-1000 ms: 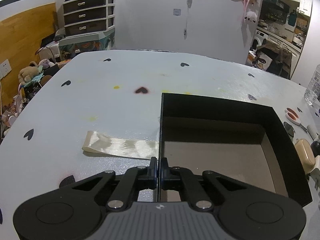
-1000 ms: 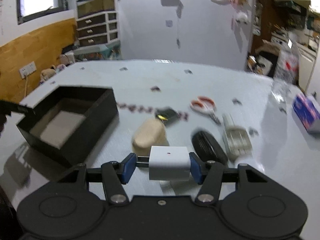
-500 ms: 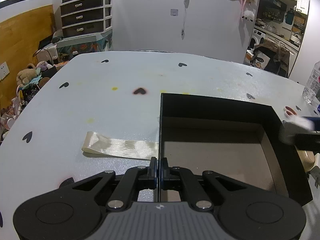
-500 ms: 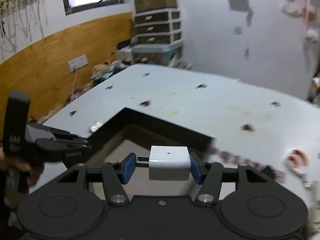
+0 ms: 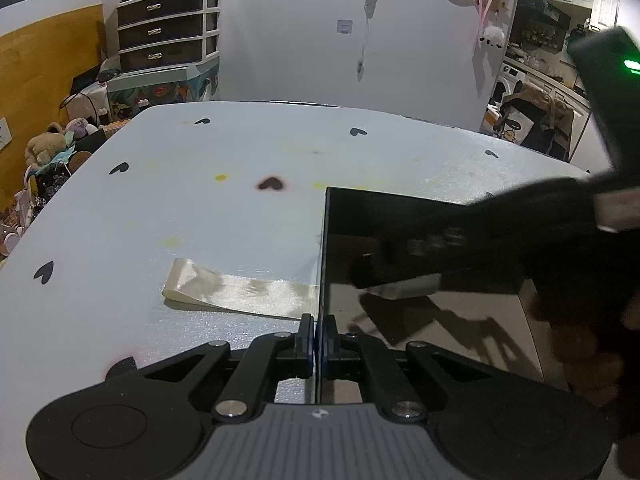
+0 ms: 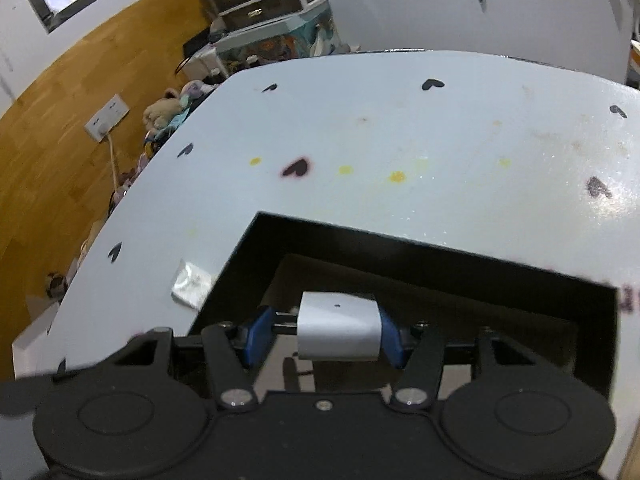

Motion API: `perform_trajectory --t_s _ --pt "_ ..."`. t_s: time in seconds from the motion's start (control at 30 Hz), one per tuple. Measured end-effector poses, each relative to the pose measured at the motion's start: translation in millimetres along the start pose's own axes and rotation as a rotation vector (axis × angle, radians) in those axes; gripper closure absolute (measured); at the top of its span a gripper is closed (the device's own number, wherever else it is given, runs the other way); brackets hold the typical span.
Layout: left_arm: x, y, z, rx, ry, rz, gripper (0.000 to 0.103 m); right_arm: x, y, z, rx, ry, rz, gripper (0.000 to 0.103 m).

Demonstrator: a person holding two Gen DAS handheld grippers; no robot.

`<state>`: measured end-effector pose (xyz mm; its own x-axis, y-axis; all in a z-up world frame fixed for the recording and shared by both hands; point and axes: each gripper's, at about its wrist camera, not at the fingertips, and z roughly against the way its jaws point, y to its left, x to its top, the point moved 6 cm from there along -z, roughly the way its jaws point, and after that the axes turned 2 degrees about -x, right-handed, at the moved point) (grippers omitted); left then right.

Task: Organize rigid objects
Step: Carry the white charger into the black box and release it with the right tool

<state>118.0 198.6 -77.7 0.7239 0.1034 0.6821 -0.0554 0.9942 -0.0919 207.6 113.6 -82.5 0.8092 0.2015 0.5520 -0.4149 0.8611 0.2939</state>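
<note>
Cluttered room w/ wood-panel wall, drawer unit (image 5: 168,32) at back; white tabletop (image 5: 200,208) dotted w/ black heart marks, yellow stains.

Black open-top box (image 6: 400,256) on table, right of centre in left wrist view; pale floor inside, nothing lying on it as far as seen.

Right gripper (image 6: 325,334) over box interior, reaching in from box's right side in left wrist view (image 5: 400,276), blurred there. Blue pads clamped on both sides of white rounded block (image 6: 338,332); block held above box floor, not seen touching it, shadow beneath.

Left gripper (image 5: 319,344) at box's near-left corner, fingers pinched tight on thin left wall of box, one finger outside, one inside.

Cream satin ribbon strip (image 5: 240,290) flat on table, just left of box, far end folded, near end reaching box wall.
</note>
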Motion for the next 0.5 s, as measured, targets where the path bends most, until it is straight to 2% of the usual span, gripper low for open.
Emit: perform_trajectory --t_s 0.23,0.5 --pt "-1.3 0.4 0.9 -0.01 -0.004 0.022 0.099 -4.0 -4.1 3.0 0.032 0.036 -0.047 0.04" --pt "-0.8 1.8 0.7 -0.008 -0.005 0.046 0.099 -7.6 -17.7 35.3 0.063 0.003 -0.043 0.04"
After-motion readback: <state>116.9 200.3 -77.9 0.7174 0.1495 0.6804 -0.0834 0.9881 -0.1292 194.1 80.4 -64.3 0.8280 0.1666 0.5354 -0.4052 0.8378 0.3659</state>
